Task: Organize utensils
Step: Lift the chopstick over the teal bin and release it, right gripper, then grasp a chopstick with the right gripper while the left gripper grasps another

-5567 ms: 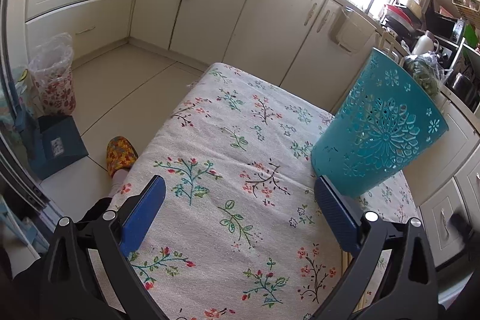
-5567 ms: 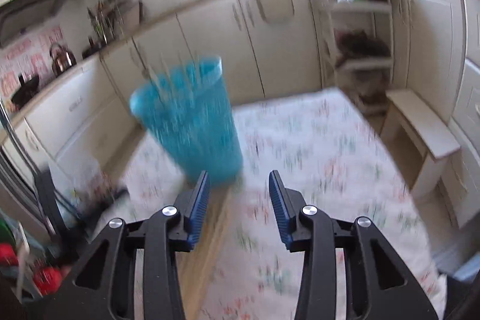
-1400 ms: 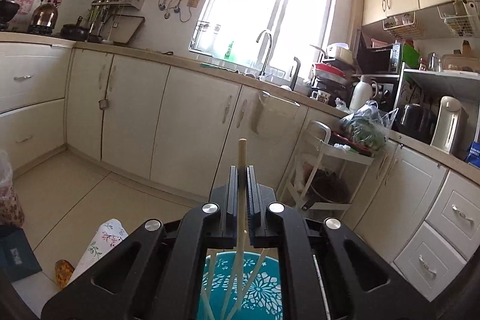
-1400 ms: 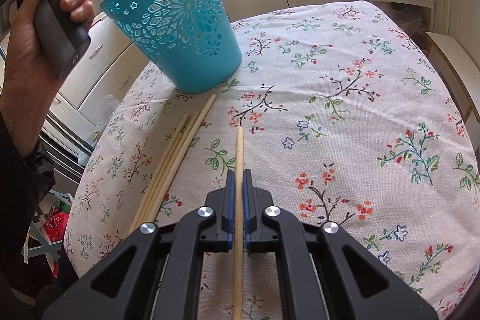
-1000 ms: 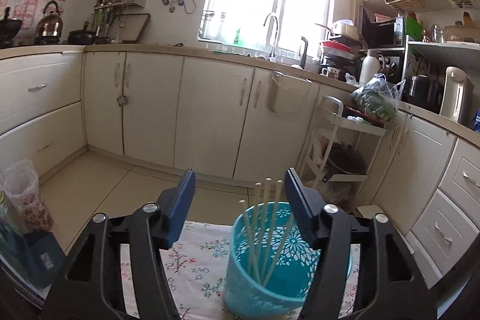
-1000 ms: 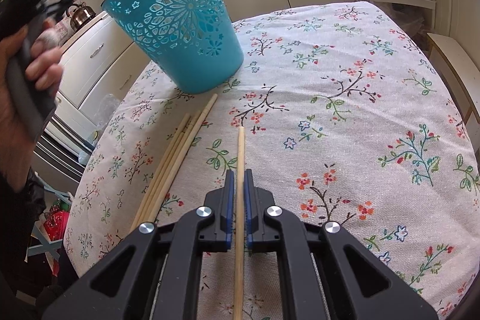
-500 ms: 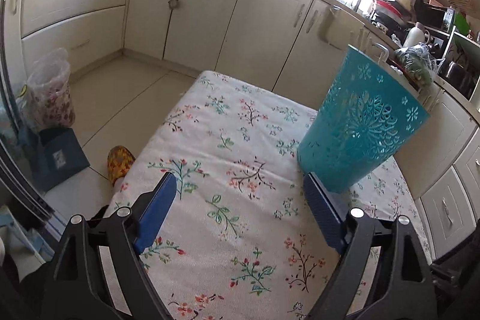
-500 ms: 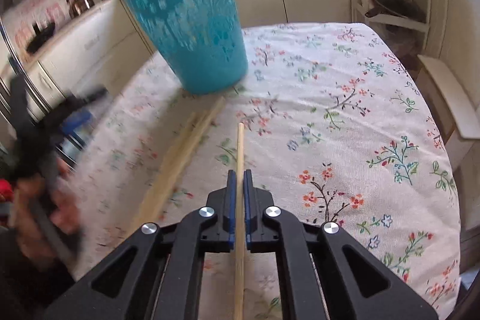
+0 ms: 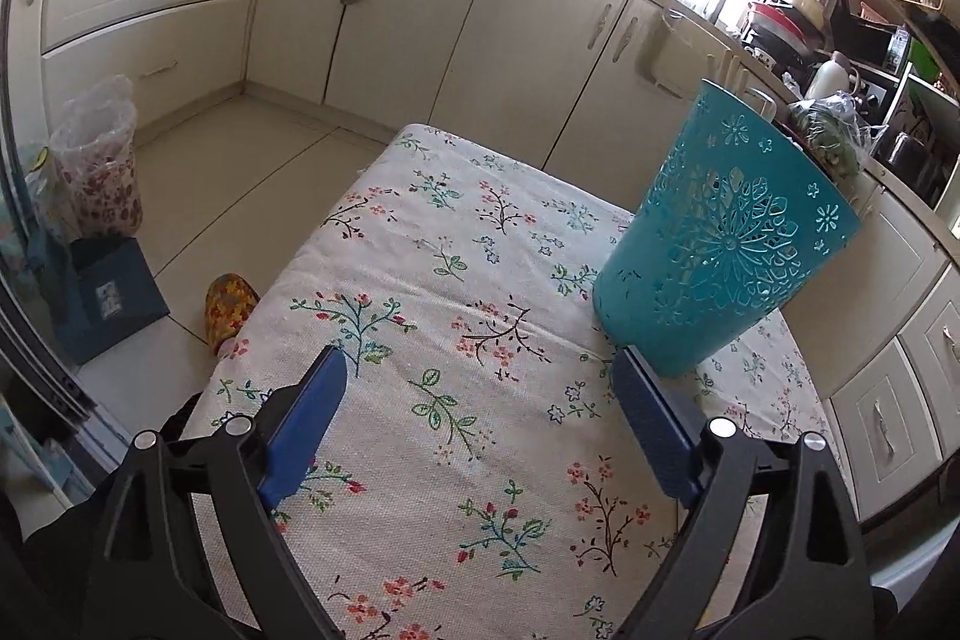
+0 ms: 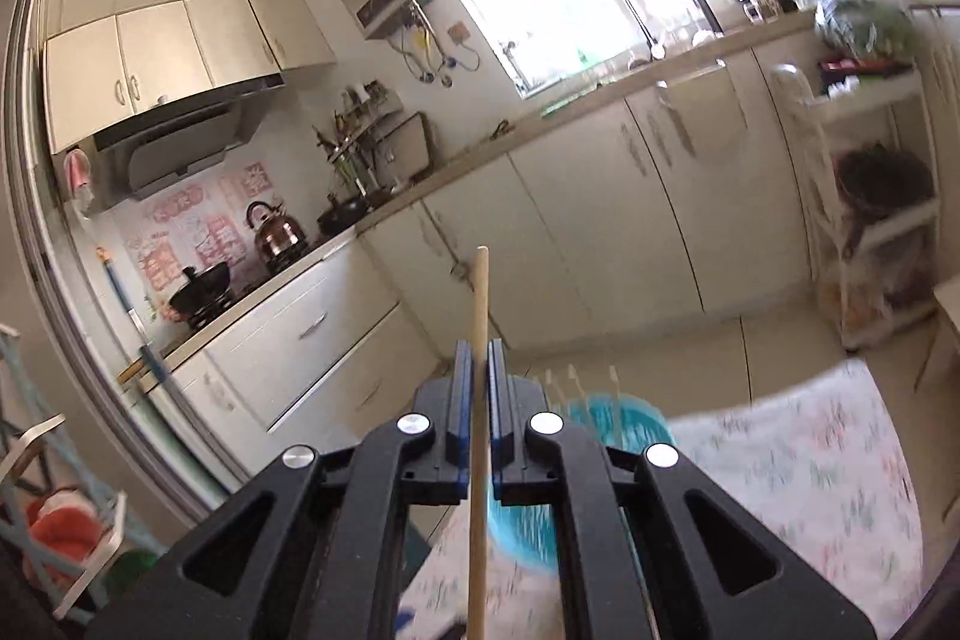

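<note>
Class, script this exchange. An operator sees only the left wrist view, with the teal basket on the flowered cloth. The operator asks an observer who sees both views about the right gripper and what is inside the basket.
Operator: Is the right gripper holding anything?
Observer: Yes. The right gripper has its jaws shut on one wooden chopstick.
Operator: I can't make out the inside of the teal basket. Is anything in it?
Observer: Yes. Several pale stick tips stand up above its rim, though they are blurred.
</note>
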The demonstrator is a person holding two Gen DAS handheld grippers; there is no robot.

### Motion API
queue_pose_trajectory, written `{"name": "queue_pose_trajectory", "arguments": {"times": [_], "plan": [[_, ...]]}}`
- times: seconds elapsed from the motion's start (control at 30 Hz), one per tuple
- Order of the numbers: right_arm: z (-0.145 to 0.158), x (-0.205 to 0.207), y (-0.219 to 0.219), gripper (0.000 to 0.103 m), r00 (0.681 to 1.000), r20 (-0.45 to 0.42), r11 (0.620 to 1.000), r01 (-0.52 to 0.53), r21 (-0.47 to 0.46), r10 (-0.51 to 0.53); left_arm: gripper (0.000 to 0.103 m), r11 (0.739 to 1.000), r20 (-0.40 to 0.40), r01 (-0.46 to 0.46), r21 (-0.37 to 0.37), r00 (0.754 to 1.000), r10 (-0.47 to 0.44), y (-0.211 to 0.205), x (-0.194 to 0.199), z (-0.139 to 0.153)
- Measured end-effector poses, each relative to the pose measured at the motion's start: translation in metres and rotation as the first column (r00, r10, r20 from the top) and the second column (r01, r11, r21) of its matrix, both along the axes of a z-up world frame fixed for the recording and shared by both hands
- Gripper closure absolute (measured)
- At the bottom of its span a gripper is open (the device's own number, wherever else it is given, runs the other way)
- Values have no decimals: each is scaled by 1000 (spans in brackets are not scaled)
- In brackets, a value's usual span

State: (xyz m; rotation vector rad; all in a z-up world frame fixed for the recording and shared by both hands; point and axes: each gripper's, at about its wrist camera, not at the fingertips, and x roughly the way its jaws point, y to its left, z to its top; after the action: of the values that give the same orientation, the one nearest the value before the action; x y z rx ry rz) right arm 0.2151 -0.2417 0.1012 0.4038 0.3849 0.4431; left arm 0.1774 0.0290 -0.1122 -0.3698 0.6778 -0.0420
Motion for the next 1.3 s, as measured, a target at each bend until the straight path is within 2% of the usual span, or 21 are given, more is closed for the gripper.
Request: {"name": "queue_pose_trajectory", "arguments": {"times": [0.1, 0.23, 0.3, 0.4, 0.5, 0.53, 0.63, 0.77, 0.83, 0.87, 0.97, 1.07, 1.17, 1.3], "plan": [[-4, 41, 16, 97, 997, 1, 997, 72, -41, -72, 16, 1000, 9, 1, -16, 1000, -1, 2, -1, 0], [-28, 82, 23, 97, 986, -81, 984, 139, -113, -149, 15, 999, 14, 6, -34, 1000, -5, 3, -1, -1], [-38, 87, 28, 97, 981, -110, 975, 142, -173, -162, 15, 999, 17, 9, -40, 1000, -8, 4, -1, -1], [-47, 82, 36, 97, 983, -109, 958, 115, -264, -148, 15, 999, 23, 13, -44, 1000, -12, 3, -1, -1], [-55, 80, 39, 97, 984, -144, 953, 60, -297, -106, 15, 999, 24, 10, -49, 1000, -8, 4, -1, -1], [-57, 74, 42, 96, 985, -153, 947, 32, -318, -85, 15, 999, 24, 7, -53, 1000, -6, 5, -1, -1], [-53, 56, 39, 83, 989, -135, 938, 18, -346, -69, 14, 998, 22, 1, -59, 1000, 0, 6, -1, -2], [-31, 2, 11, 81, 993, -41, 959, 100, -267, -115, 13, 998, 18, -9, -60, 1000, 10, 7, -1, -2], [-31, -34, -3, 80, 989, -15, 962, 140, -236, -148, 13, 998, 16, -15, -59, 1000, 16, 7, 0, -3], [-38, -49, -7, 80, 987, -31, 961, 147, -234, -159, 12, 998, 15, -17, -58, 1000, 18, 7, 0, -3], [-91, -77, -8, 80, 967, -183, 946, 116, -302, -176, 12, 999, 12, -19, -50, 1000, 20, 7, 0, -3], [-155, -79, -1, 81, 911, -367, 934, 52, -352, -189, 11, 999, 6, -24, -45, 1000, 24, 7, 0, -3], [-187, -69, 8, 82, 876, -435, 928, 35, -371, -208, 11, 998, -1, -33, -45, 999, 33, 8, 1, -4], [-204, -47, 16, 83, 856, -469, 926, 33, -375, -220, 10, 998, -6, -34, -46, 999, 34, 8, 2, -5]]}}
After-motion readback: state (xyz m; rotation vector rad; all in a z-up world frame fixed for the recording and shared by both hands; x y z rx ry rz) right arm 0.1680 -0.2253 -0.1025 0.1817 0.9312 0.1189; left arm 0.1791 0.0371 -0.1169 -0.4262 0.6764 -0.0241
